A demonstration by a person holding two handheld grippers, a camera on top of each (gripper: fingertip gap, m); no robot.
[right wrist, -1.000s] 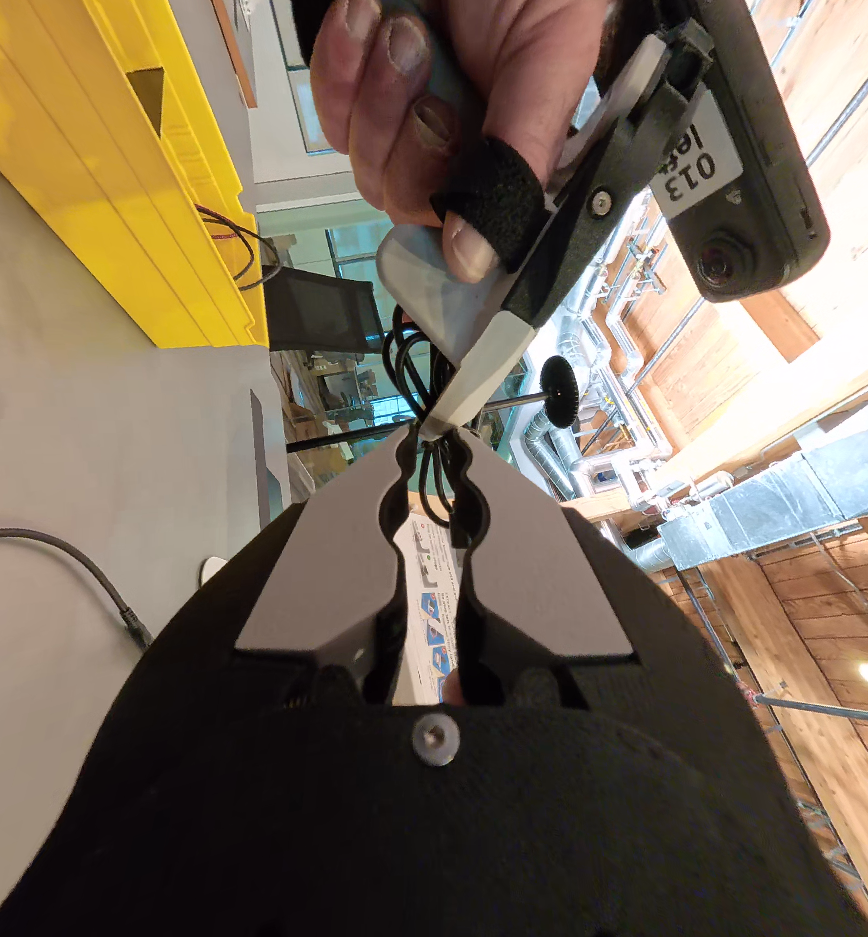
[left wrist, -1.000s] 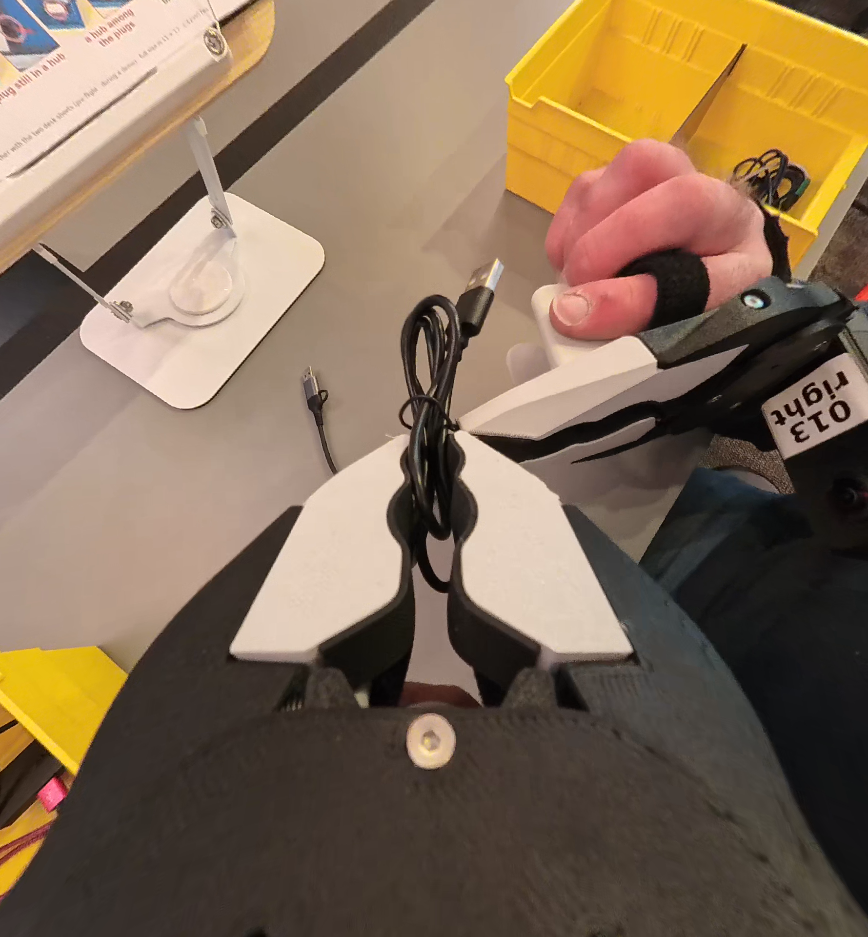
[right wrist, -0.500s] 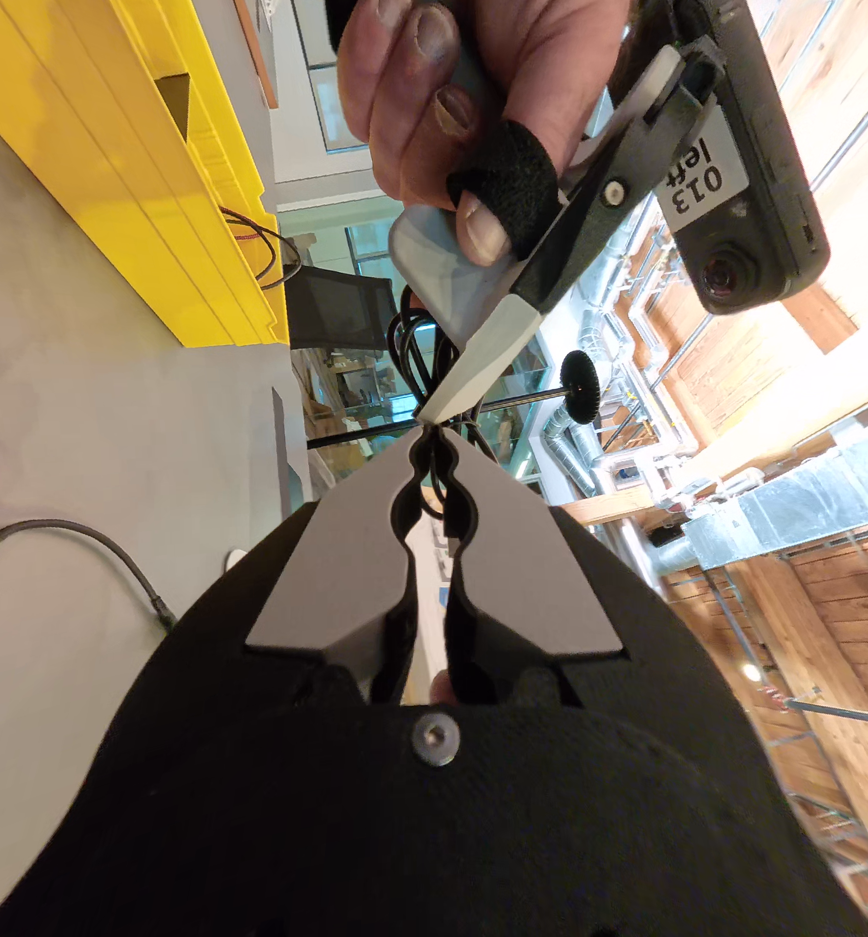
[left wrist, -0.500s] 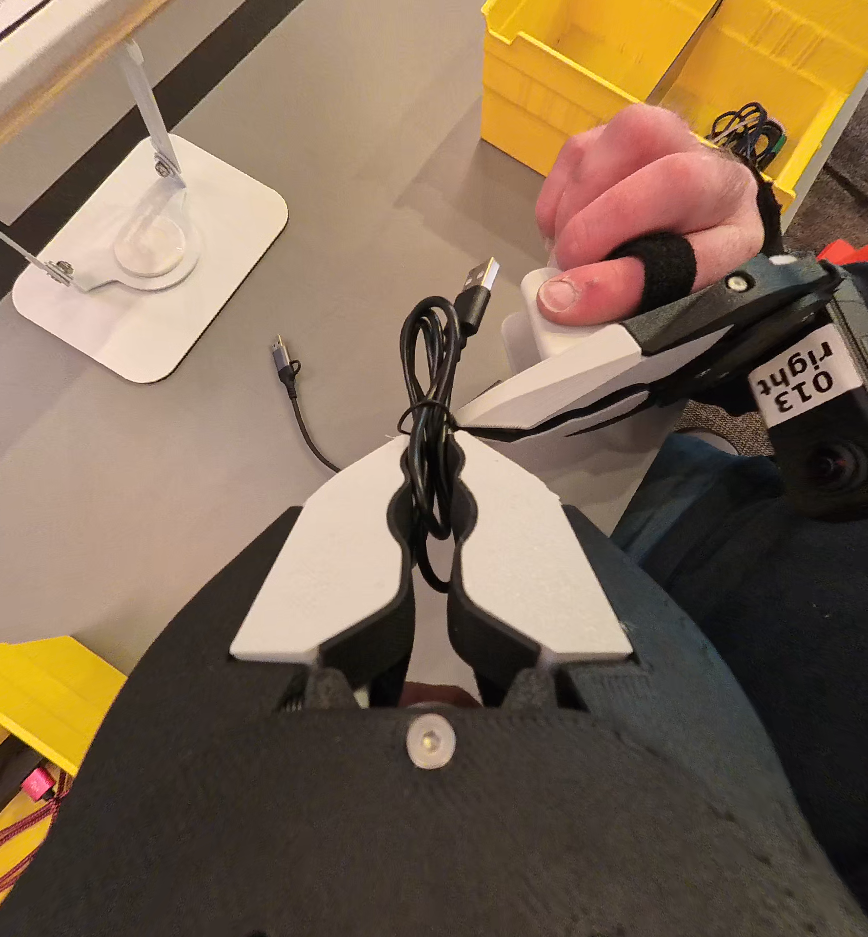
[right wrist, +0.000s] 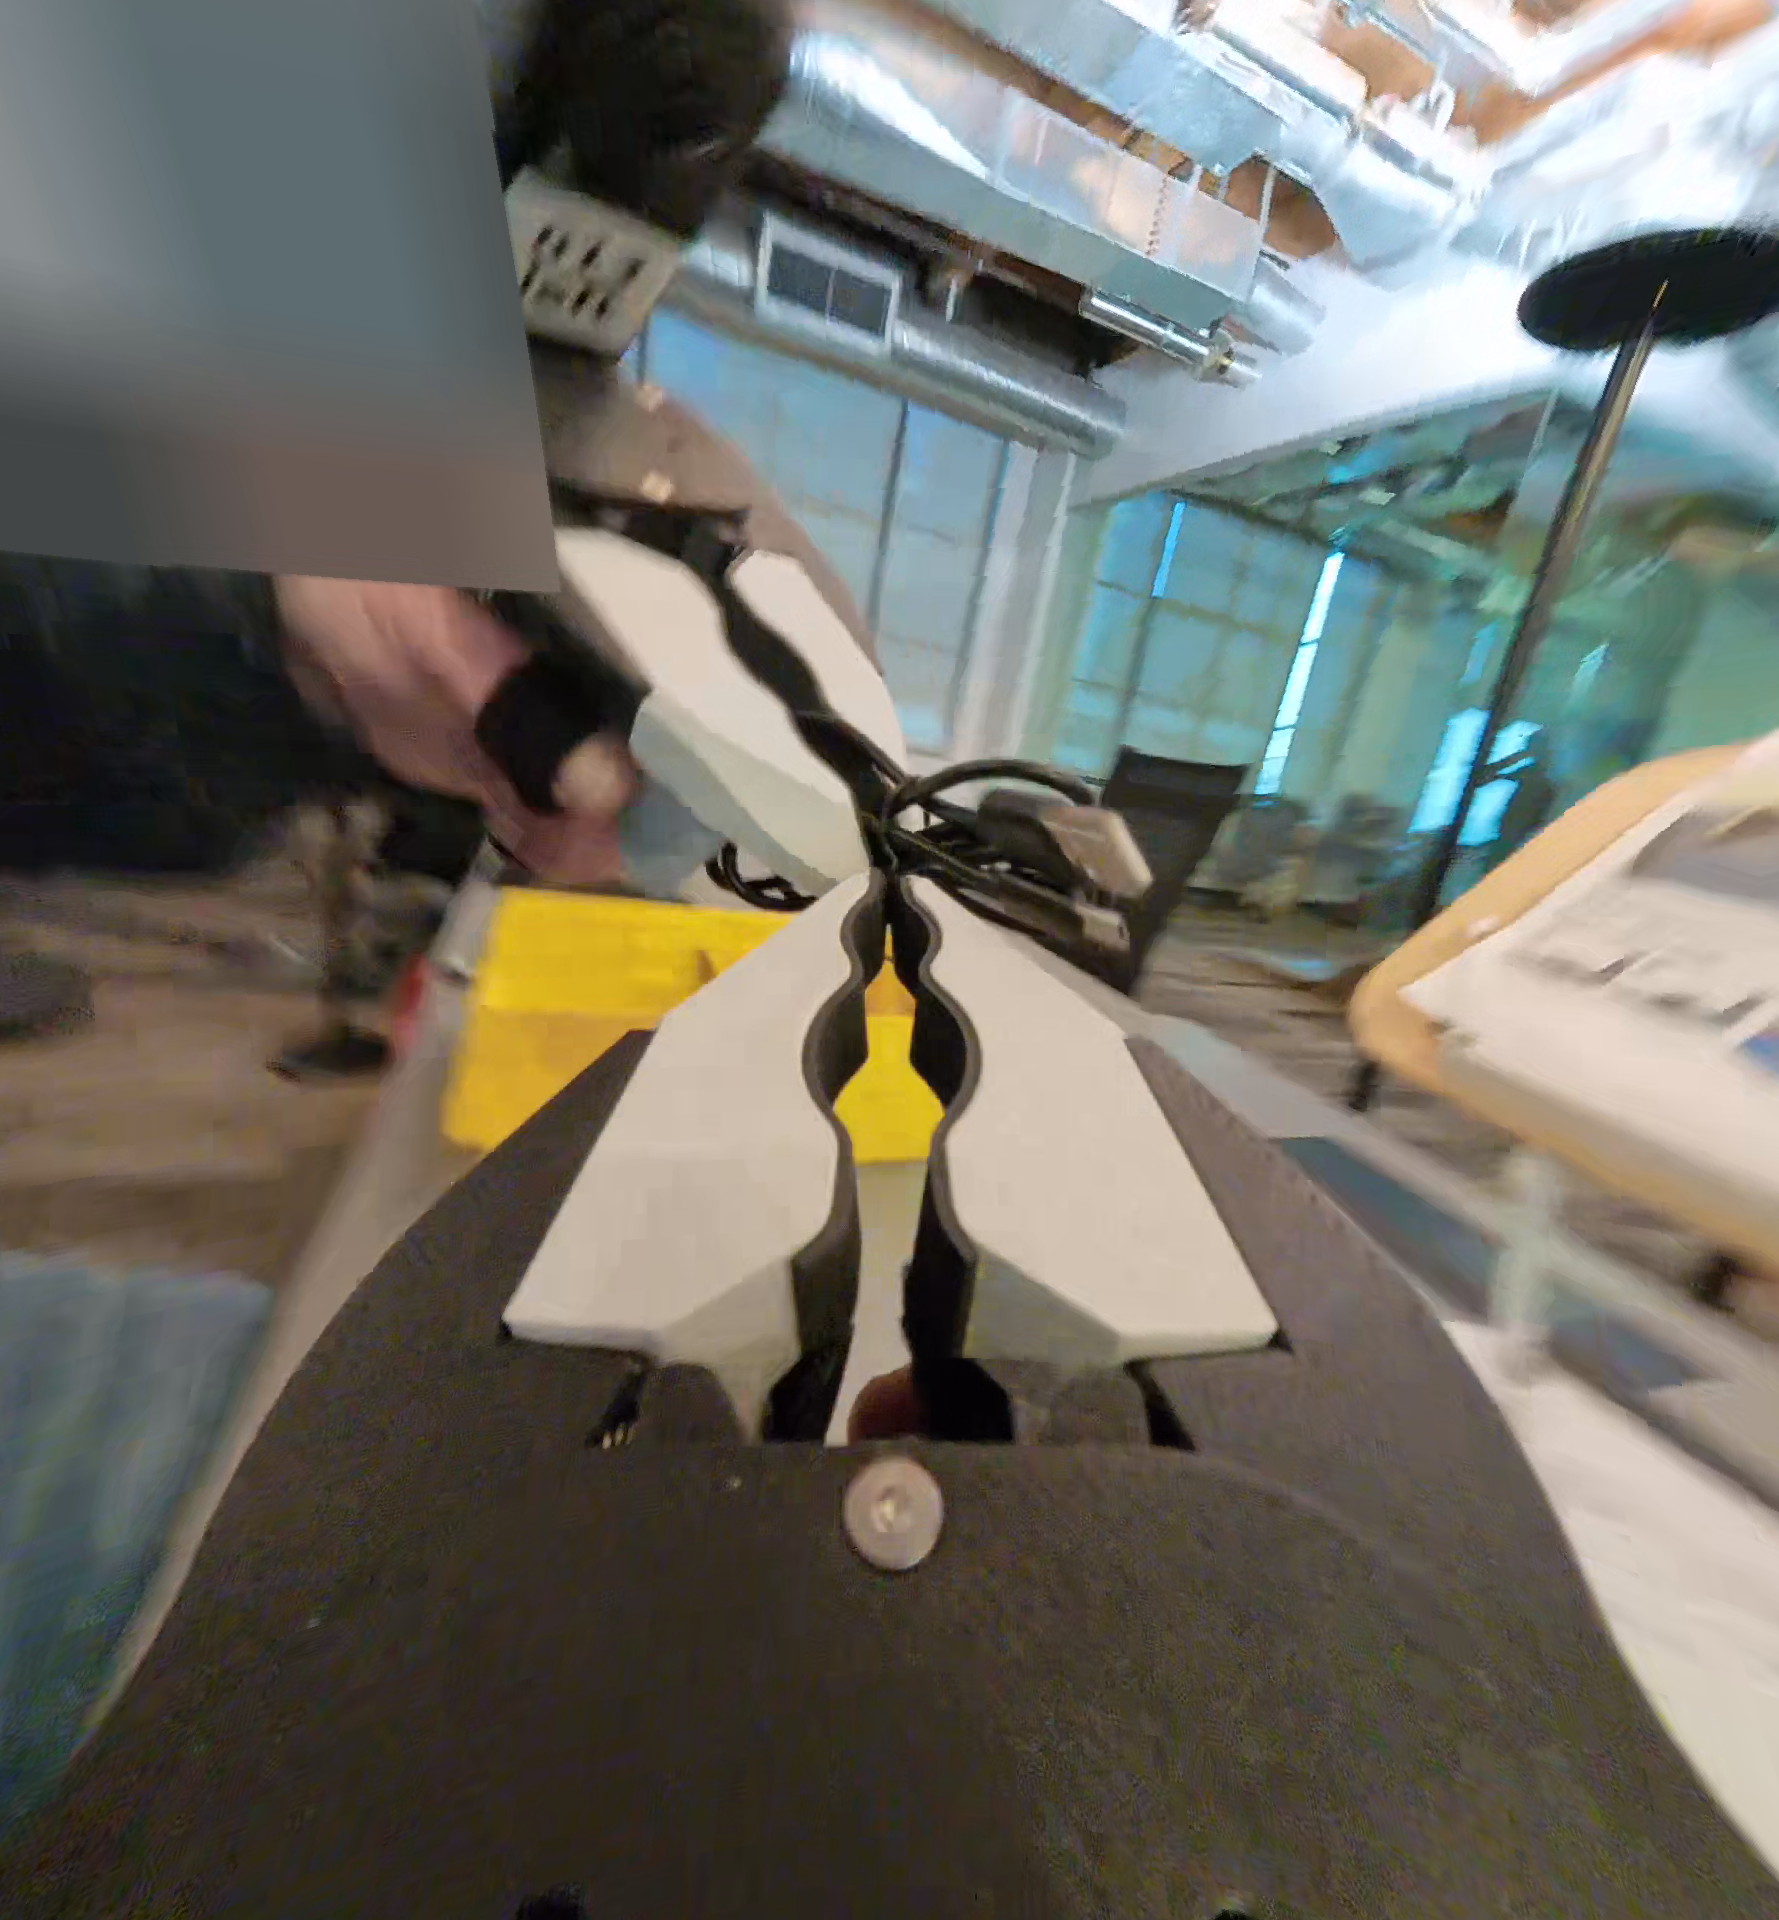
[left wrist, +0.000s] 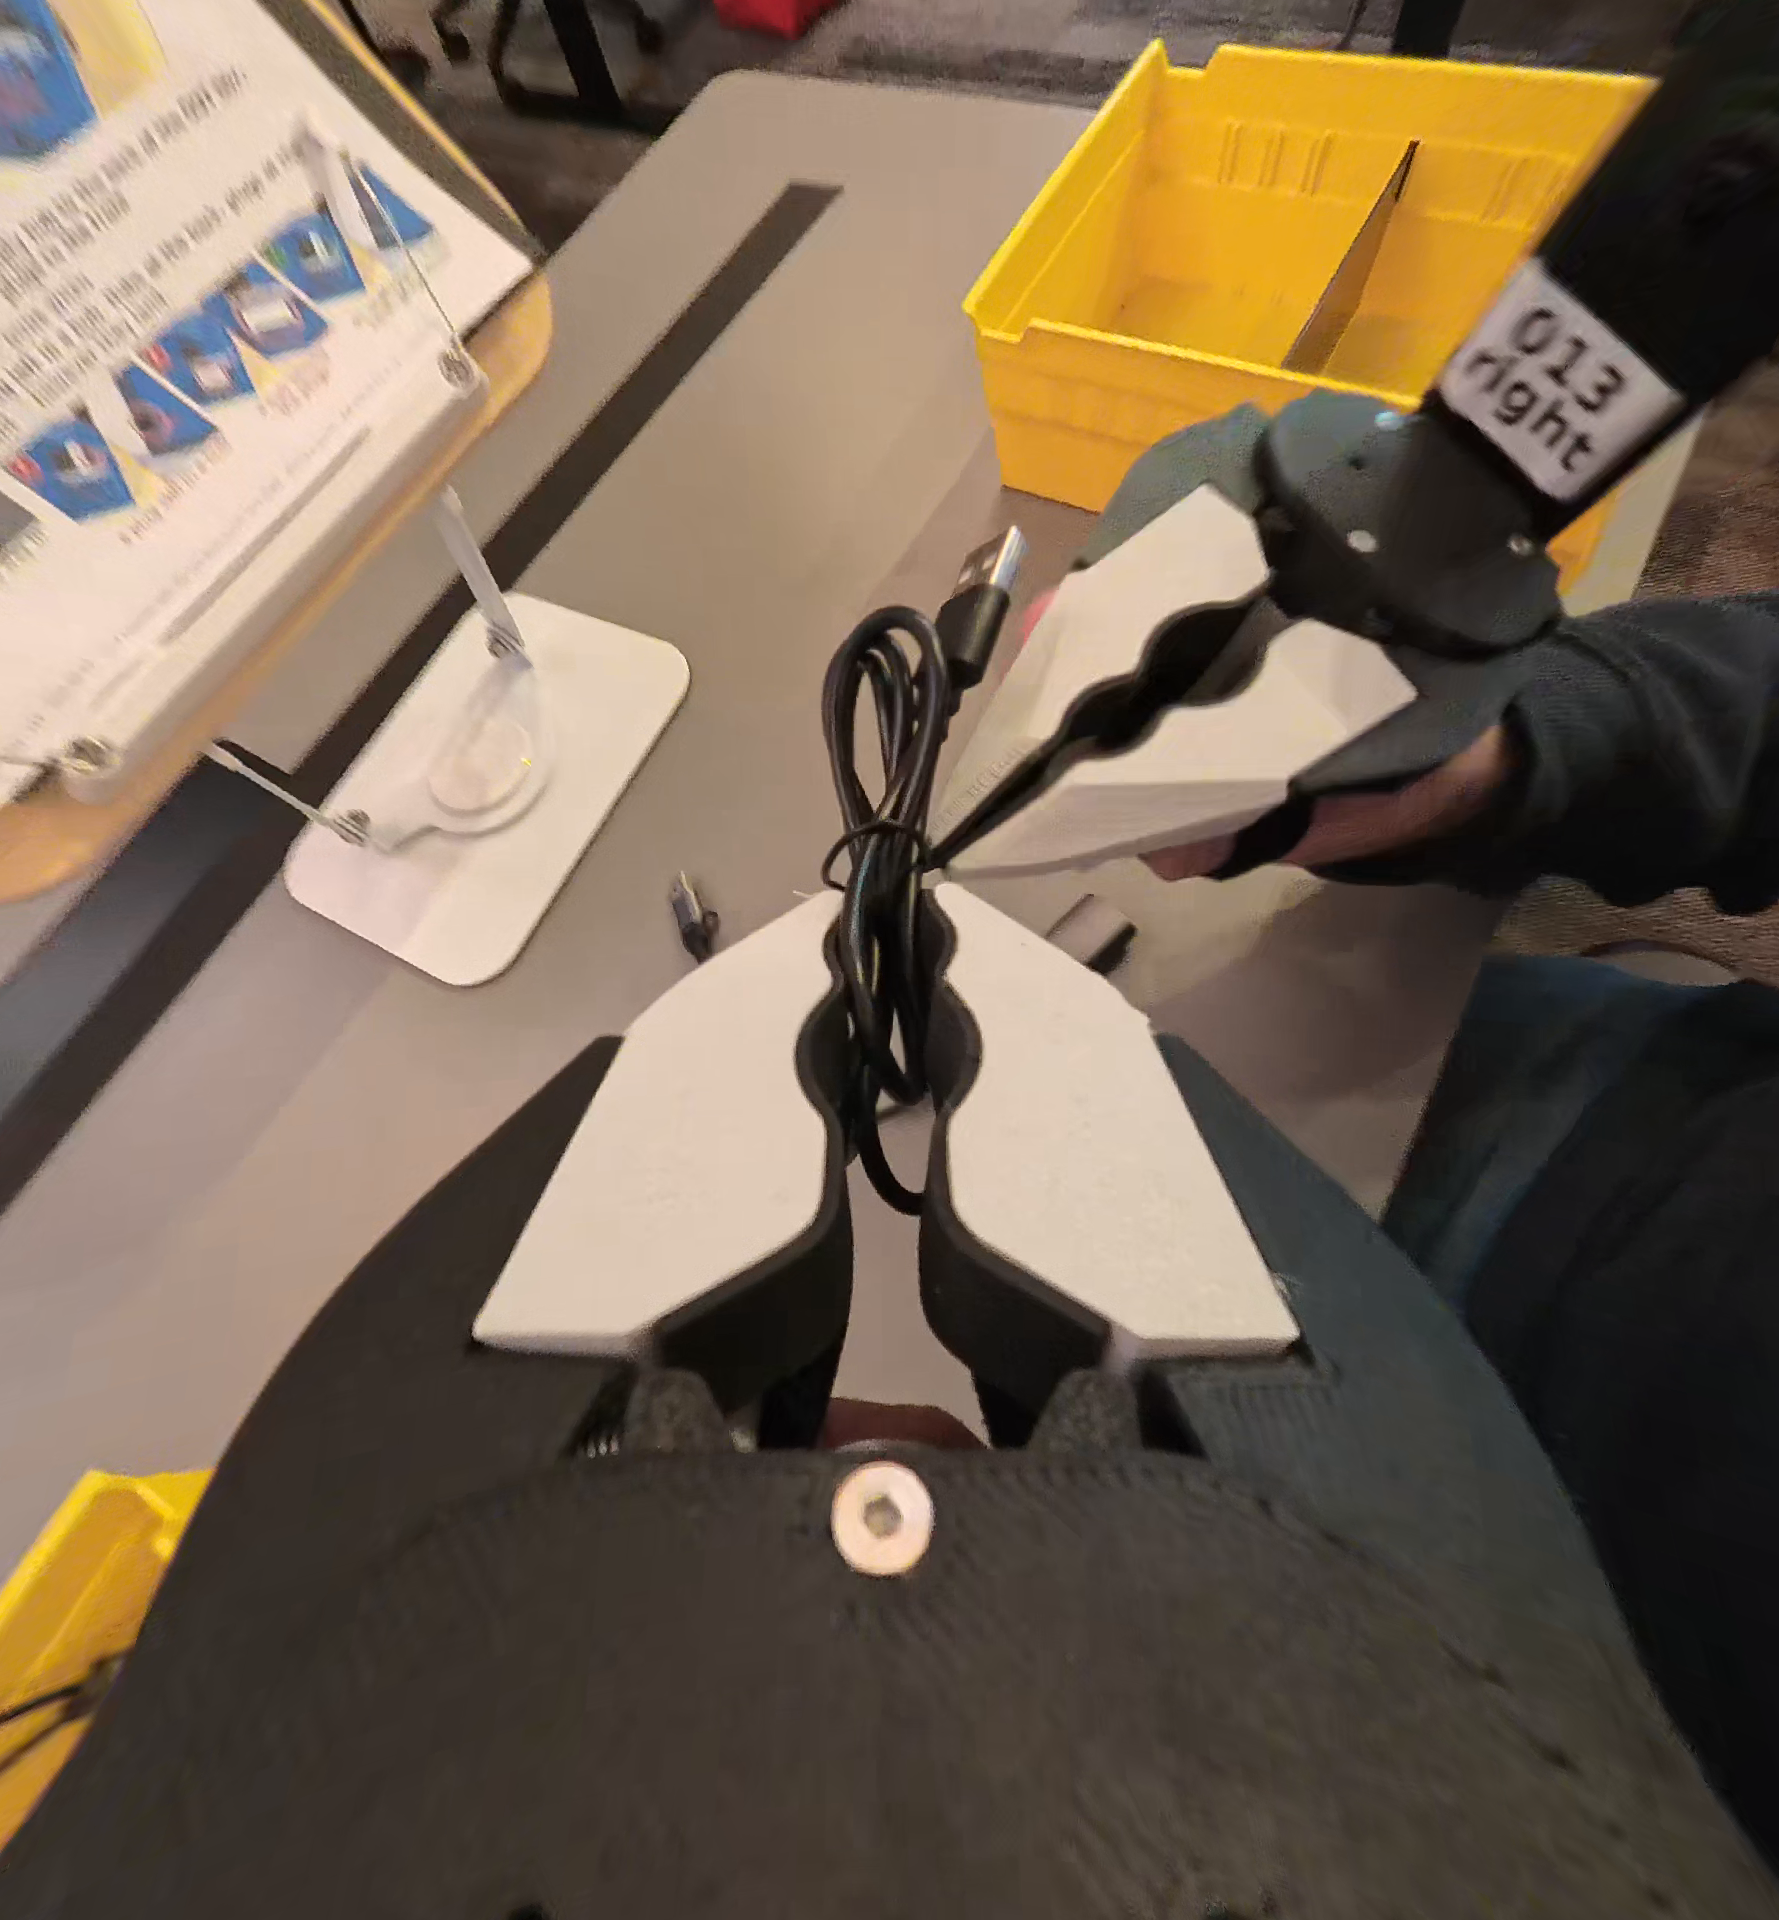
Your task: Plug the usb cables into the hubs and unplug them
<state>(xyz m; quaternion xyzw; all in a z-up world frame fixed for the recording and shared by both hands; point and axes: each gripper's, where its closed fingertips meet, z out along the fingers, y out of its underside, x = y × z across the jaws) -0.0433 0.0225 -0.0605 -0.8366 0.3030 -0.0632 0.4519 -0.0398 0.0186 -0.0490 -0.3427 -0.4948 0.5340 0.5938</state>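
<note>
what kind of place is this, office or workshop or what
Probably an open-plan office or lab set up for test recordings: a grey desk with yellow parts bins, an instruction sheet on a stand, bare ceiling ducts and glass partition walls.

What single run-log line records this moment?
left gripper: shut on coiled cable | right gripper: pinching its tie wrap | USB plug: free

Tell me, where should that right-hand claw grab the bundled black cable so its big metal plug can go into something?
Probably just behind the metal plug, on its black housing, coming from the right side. The left gripper already clamps the coiled cable lower down, so the plug sticks up free above the loops. The right gripper is pinching the thin wrap at the bundle's waist instead.
</note>
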